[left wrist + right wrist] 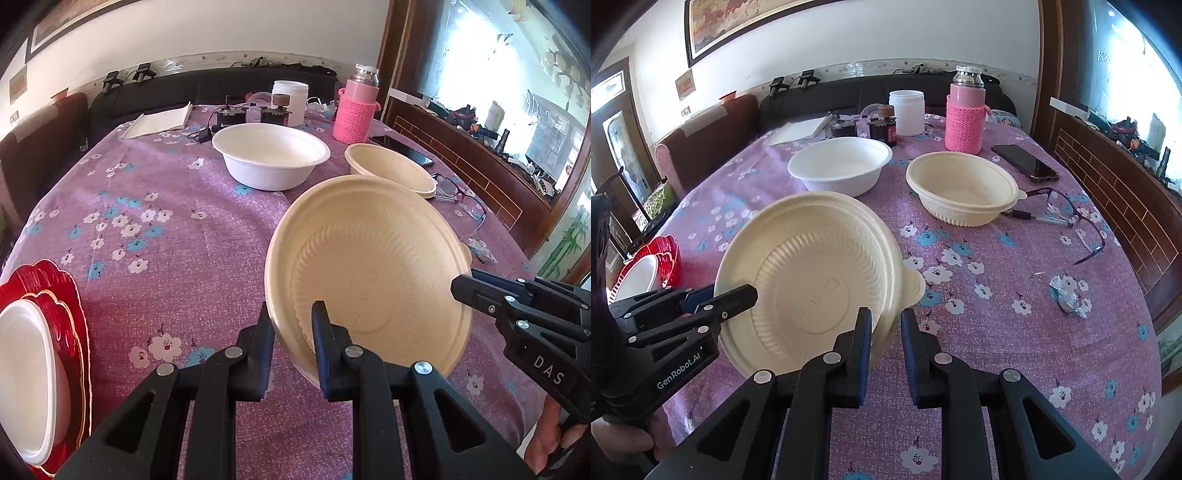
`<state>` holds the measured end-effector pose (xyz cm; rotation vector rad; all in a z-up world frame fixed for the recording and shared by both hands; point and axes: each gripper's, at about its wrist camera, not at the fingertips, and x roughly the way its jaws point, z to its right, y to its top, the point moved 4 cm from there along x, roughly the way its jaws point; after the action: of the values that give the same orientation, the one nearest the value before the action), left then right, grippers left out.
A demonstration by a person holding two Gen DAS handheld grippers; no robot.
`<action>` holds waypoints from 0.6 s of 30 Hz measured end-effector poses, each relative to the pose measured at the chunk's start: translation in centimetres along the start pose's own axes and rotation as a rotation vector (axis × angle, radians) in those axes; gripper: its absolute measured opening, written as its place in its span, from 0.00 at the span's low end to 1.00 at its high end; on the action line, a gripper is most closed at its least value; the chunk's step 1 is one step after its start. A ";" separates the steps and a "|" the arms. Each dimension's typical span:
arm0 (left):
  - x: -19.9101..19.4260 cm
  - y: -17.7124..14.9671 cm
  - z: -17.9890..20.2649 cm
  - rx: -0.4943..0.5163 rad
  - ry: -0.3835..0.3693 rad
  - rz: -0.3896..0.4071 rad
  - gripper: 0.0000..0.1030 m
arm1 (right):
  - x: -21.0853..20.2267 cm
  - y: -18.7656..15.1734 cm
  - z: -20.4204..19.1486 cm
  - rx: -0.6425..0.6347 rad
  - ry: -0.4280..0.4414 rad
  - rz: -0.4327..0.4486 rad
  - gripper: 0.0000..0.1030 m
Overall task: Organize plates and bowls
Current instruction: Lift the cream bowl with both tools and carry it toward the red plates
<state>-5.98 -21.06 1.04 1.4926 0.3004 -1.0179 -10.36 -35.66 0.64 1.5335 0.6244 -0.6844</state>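
While both grippers pinch 1 cream lid (373,269) above the bench (177,236), L gripper (290,321) nearly closed on its near rim, R gripper (884,328) likewise on the opposite rim, 2 bowls sit beyond: 1 white bowl (271,155), 1 cream bowl (962,188); 1 red plate (62,295) at left w/ 1 white dish (26,373) on it.

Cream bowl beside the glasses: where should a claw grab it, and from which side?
Pinch the rim of the cream bowl on its near-left edge, one finger inside, one outside, coming from above. It stands upright and open with a flared lip, and the glasses crowd its right side.
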 end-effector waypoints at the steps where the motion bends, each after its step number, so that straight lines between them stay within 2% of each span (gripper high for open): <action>1: -0.1 0.0 -0.1 -0.002 0.000 0.002 0.18 | 0.0 0.0 -0.1 -0.002 -0.002 0.001 0.17; 18: -1.5 0.1 -1.4 -0.027 0.005 0.042 0.18 | -0.7 0.6 -2.3 -0.048 -0.021 0.031 0.18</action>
<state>-6.24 -19.30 2.02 1.4714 0.2838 -0.9734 -10.22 -33.36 1.69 1.4867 0.5959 -0.6563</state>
